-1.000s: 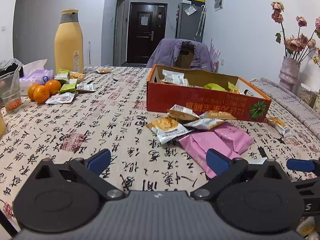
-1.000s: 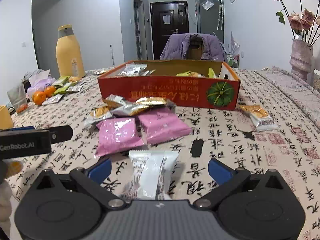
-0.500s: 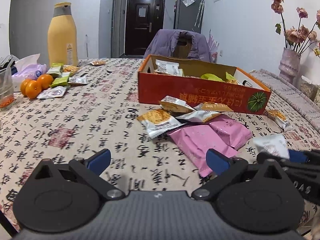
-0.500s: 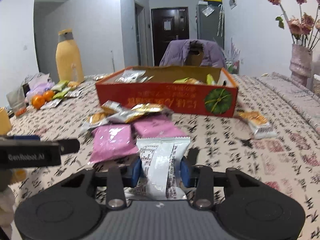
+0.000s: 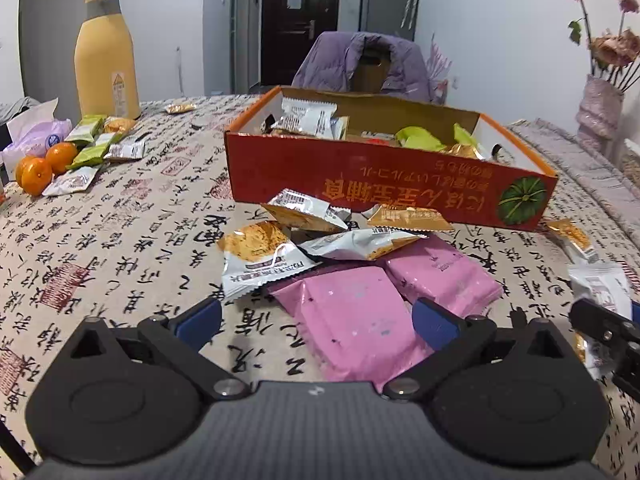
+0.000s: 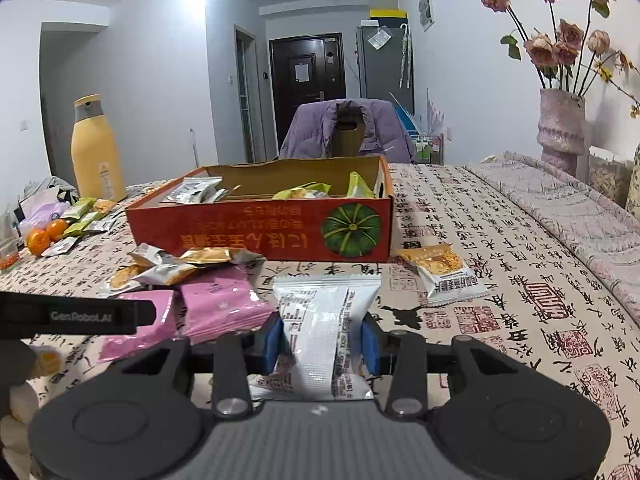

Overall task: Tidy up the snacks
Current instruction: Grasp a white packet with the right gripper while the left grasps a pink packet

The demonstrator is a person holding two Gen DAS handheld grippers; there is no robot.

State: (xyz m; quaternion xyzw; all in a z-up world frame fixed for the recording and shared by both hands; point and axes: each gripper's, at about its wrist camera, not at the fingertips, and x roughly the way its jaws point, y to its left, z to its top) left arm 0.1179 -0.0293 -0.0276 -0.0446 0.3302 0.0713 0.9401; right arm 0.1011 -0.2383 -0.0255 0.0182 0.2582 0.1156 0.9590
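Calligraphy-print cloth covers the table [image 6: 520, 264] before you, with a grey-walled room and a dark door behind it. Your right gripper [image 6: 322, 338] has its jaws drawn in tight on a white snack packet [image 6: 320, 332], blue pads pressing both long edges. That packet is glossy foil, crimped along its top edge, with black printed text and a barcode panel facing the camera; it stands upright and sits raised off the cloth, short of the red cardboard box [image 6: 260, 236]. The box carries a green pumpkin picture on its near wall and already holds silver and green packets. Your left gripper [image 5: 316, 320] has its jaws spread wide and holds nothing; it hangs over the near pink packet [image 5: 352, 320], which lies flat touching a second pink packet [image 5: 444, 276]. Orange-and-silver biscuit packets [image 5: 260, 256] are heaped between the pink ones and the box wall. One more biscuit packet [image 6: 444, 276] lies alone just right of the box. Far left, you have a yellow bottle [image 5: 106, 56] and oranges [image 5: 44, 164].
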